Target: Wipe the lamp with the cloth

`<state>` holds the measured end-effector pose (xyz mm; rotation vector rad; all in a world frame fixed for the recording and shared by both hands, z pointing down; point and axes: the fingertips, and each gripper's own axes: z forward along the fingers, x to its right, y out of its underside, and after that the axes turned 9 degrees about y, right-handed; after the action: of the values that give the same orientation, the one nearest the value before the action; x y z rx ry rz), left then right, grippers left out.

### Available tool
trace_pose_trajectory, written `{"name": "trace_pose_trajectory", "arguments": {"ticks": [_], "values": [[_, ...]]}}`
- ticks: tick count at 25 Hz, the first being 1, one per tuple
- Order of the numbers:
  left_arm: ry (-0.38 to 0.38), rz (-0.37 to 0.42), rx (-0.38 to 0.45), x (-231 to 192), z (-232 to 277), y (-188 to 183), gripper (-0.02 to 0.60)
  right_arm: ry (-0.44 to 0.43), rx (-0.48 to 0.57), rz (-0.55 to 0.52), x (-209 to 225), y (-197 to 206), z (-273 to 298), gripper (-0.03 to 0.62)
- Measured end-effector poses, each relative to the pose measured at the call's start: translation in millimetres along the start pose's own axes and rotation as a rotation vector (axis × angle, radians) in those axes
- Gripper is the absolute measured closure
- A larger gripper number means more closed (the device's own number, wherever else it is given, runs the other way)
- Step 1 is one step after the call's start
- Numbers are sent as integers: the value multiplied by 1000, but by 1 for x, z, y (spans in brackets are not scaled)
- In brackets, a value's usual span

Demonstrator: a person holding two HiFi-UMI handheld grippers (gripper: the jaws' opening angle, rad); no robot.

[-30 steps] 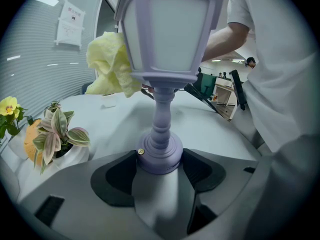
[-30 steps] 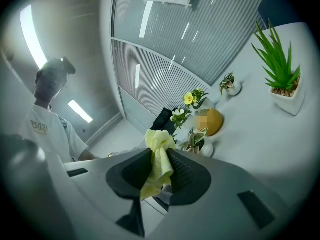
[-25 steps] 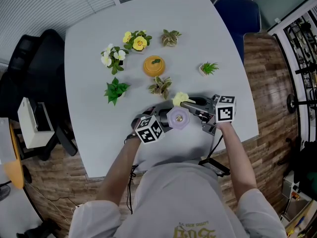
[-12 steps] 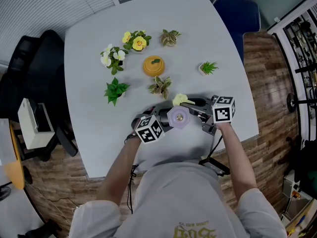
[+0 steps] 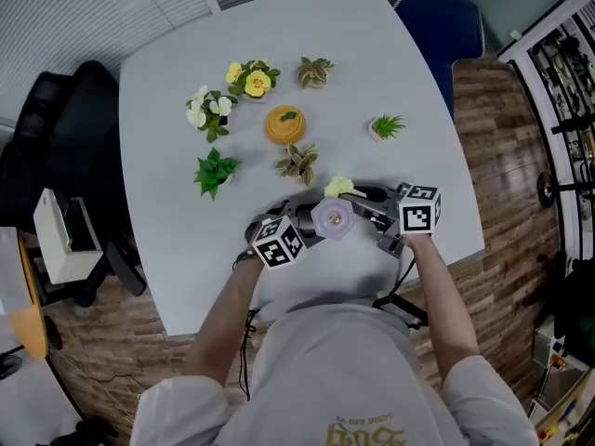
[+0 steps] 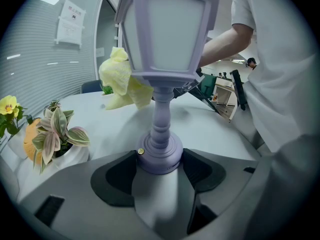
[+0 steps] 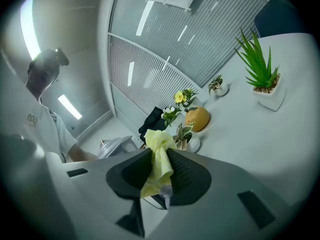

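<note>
Lamp (image 6: 165,59) stands upright, long axis vertical, shade end up, round base clamped between your left gripper (image 6: 159,165) jaws. Your right gripper (image 7: 159,173) jaws are pinched nearly together on the yellow cloth (image 7: 159,151); it bunches out past their tips, just beside the shade, above your left jaws

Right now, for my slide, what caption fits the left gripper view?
Left gripper holds the purple lamp by its base; yellow cloth beside its shade.
</note>
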<state>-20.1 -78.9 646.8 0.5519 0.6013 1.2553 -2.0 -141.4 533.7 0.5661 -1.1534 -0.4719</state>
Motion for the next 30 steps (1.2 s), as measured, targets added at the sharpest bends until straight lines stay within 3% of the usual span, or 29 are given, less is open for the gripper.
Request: {"name": "trace_pose_trajectory", "arguments": {"ticks": [30], "values": [[2, -4, -4, 1, 1, 1, 282, -67, 155, 106, -24, 0, -38, 494]]}}
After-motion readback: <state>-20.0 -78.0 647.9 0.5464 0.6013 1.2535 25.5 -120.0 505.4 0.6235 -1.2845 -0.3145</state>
